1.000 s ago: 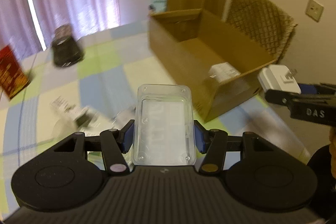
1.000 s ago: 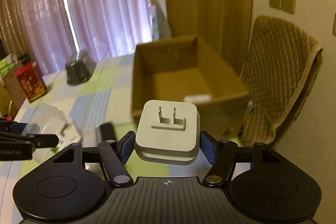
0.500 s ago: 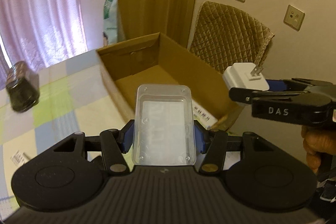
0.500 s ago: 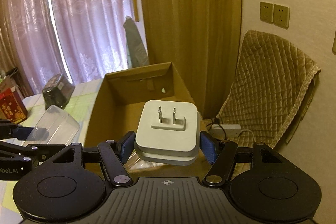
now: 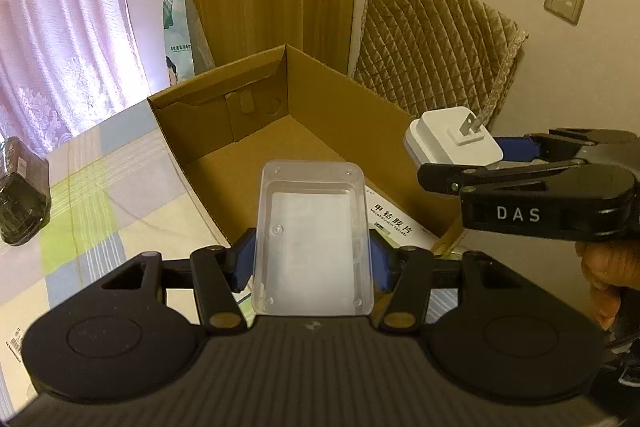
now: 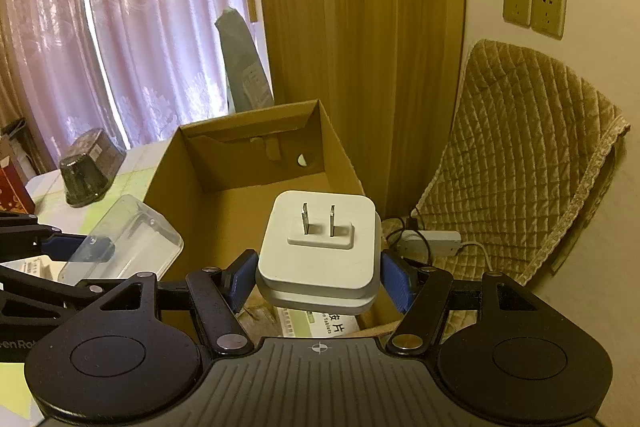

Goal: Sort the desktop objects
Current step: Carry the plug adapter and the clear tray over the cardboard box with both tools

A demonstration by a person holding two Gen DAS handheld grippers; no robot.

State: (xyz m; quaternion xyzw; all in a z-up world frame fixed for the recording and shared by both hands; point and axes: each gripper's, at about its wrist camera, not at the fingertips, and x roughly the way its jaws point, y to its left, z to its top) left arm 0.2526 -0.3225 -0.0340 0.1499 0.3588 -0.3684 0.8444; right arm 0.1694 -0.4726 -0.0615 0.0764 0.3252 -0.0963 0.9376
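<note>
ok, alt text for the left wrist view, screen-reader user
The left gripper clamps a clear plastic box above the near edge of an open cardboard box on a checked tablecloth. At right, the right gripper, held in a hand, grips a white plug adapter over the box's right wall. A white printed packet lies inside.

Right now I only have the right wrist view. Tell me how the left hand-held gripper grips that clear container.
Observer: Both blue pads of the left hand-held gripper press the long sides of the clear container, near its camera end.
Operator: Now place my charger against the cardboard box.
Observer: In the left wrist view the charger overlaps the rim of the right wall of the cardboard box, near the front corner. I cannot tell whether it is over the inside.
</note>
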